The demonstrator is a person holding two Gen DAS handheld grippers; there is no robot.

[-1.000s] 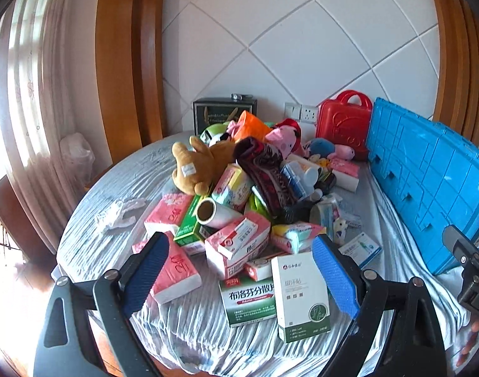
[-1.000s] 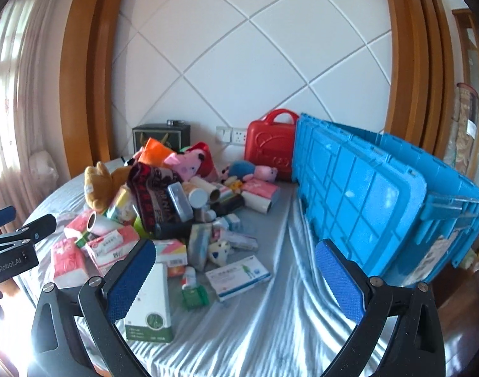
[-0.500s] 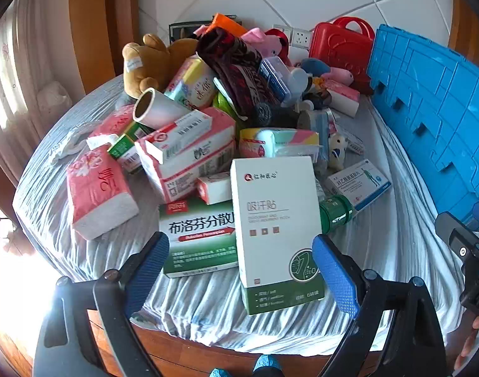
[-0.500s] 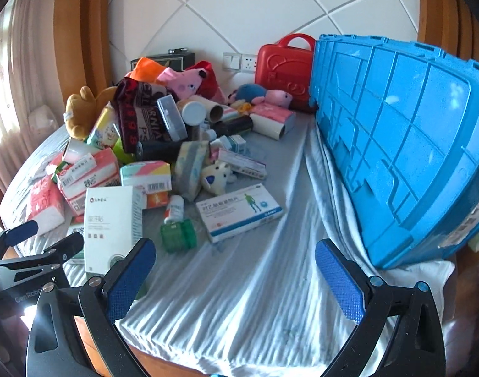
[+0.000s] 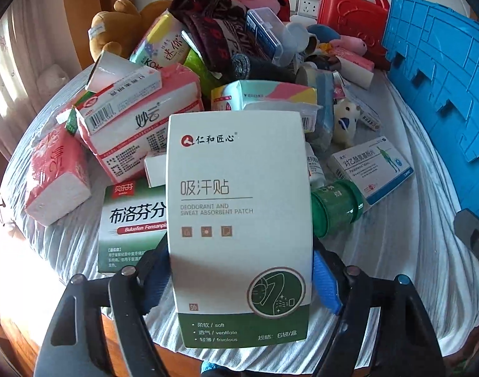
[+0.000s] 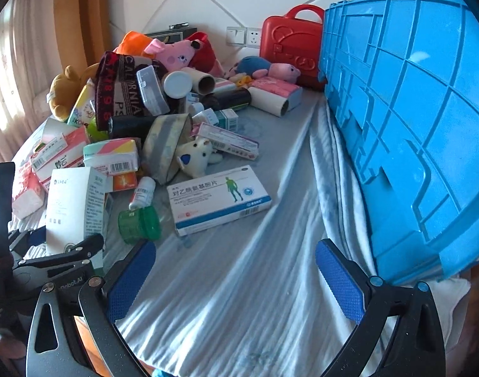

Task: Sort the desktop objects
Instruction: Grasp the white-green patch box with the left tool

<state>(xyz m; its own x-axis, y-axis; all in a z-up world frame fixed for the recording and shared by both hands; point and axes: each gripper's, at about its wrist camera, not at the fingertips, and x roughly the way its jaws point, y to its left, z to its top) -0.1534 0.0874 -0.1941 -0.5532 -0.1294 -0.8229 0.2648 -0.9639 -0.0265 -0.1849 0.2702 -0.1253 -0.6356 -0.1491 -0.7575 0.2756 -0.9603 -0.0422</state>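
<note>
The left gripper (image 5: 241, 275) is closing its jaws around the white-and-green patch box (image 5: 239, 220), centre of its frame, pads right at the box's sides. The right gripper (image 6: 234, 275) hangs wide and empty over bare cloth (image 6: 239, 298), blue crate (image 6: 412, 125) filling the right.

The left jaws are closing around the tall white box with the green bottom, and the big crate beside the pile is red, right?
Not quite. The crate is blue; the right wrist view shows it beside the pile. Only the small case behind it is red. The rest holds: the left gripper has its jaws closing around the white box with the green bottom.
</note>
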